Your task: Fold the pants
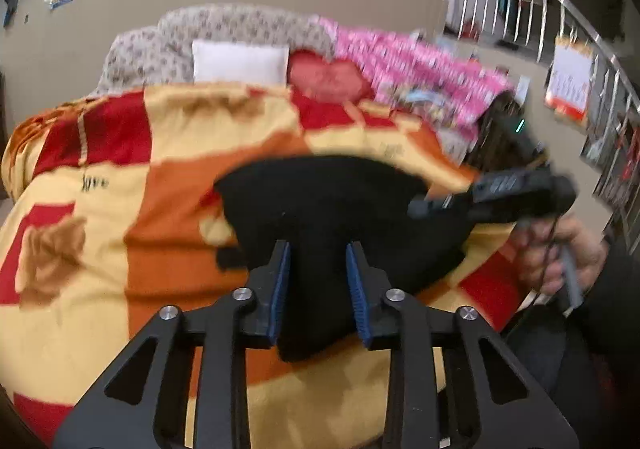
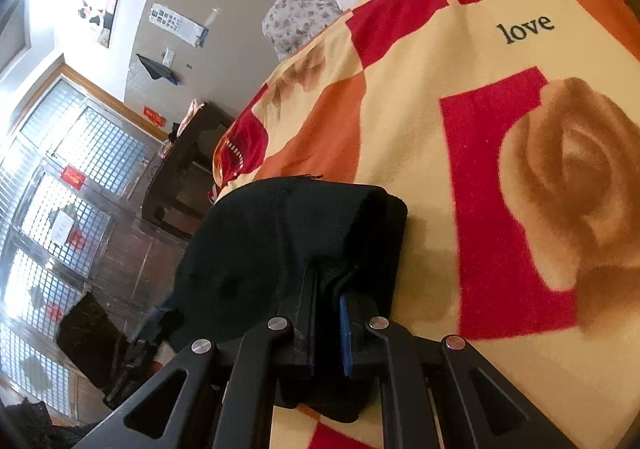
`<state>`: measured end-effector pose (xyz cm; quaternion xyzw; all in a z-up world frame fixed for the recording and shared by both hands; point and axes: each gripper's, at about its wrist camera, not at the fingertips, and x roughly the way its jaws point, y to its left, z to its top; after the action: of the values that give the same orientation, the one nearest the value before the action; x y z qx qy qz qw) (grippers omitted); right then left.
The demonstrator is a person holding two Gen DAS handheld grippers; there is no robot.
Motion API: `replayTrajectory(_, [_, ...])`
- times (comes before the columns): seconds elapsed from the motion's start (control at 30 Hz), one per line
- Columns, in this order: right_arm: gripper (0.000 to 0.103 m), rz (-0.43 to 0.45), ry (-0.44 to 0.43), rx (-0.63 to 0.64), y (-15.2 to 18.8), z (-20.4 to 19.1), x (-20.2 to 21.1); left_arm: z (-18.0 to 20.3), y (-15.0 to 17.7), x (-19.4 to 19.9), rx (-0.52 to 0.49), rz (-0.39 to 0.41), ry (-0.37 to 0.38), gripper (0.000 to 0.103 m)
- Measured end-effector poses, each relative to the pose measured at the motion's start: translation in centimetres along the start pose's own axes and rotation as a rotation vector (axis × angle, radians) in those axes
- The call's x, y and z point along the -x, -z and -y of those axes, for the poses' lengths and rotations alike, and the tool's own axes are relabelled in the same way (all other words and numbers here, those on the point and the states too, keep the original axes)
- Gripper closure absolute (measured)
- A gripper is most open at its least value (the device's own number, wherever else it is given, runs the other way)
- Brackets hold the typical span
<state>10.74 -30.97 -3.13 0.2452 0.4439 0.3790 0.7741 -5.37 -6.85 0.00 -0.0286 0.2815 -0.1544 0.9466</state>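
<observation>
While the black pants [image 1: 332, 217] sit bunched mid-blanket [image 1: 120, 177], left gripper [image 1: 318, 277] and right gripper [image 2: 326, 291] both pinch them; folding's maybe halfway.

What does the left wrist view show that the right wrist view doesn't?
Only the left wrist view shows the pink quilt, the metal railing and the person's hand holding the right gripper. It also shows the left gripper with black cloth between its fingers.

Only the right wrist view shows the barred windows, the dark cabinet and the right gripper shut on cloth.

Both show the black pants, the checked blanket and the white pillow.
</observation>
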Motion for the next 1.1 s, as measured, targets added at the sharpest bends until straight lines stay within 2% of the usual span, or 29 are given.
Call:
replayTrajectory(0.03, [0.097,0.009,-0.002,0.006,0.2,0.1,0.1,0.2,0.7,-0.9,-0.028,-0.049,-0.030,0.076])
replayTrajectory(0.17, [0.097,0.053,-0.023,0.023,0.9,0.4,0.1,0.5,1.0,-1.2,-0.041,-0.052,-0.048,0.075])
replayTrajectory(0.27, [0.097,0.071,-0.004,0.053,1.1,-0.1,0.2,-0.1,0.9,-0.7,0.001,-0.038,-0.011,0.075])
replayTrajectory(0.37, [0.097,0.085,0.031,0.094,1.4,-0.8,0.2,-1.0,-1.4,0.4,0.047,0.000,0.024,0.075])
replayTrajectory(0.43, [0.097,0.088,0.025,0.093,1.5,-0.7,0.3,-1.6,-3.8,0.2,0.061,0.024,0.002,0.075])
replayTrajectory(0.5, [0.097,0.091,0.011,0.082,1.4,-0.3,0.2,-2.2,-6.0,-1.1,0.075,0.011,-0.001,0.075])
replayTrajectory(0.6, [0.097,0.093,0.012,0.085,1.4,-0.3,0.2,-3.1,-7.9,-4.6,0.100,-0.074,-0.017,0.075])
replayTrajectory(0.67, [0.097,0.093,0.009,0.083,1.3,-0.3,0.1,-4.2,-7.1,-8.2,0.130,-0.201,-0.061,0.075])
replayTrajectory(0.8, [0.097,0.094,0.007,0.083,1.4,-0.2,0.2,-5.2,-6.8,-9.0,0.164,-0.223,-0.049,0.071])
replayTrajectory(0.93, [0.097,0.095,0.005,0.080,1.4,-0.2,0.2,-5.1,-6.8,-8.1,0.169,-0.187,-0.064,0.070])
replayTrajectory(1.03, [0.097,0.097,0.004,0.082,1.5,-0.3,0.2,-4.3,-7.1,-4.7,0.183,-0.076,-0.082,0.071])
replayTrajectory(1.1, [0.097,0.098,0.003,0.081,1.5,-0.4,0.2,-3.0,-6.9,-2.7,0.169,-0.025,-0.014,0.071])
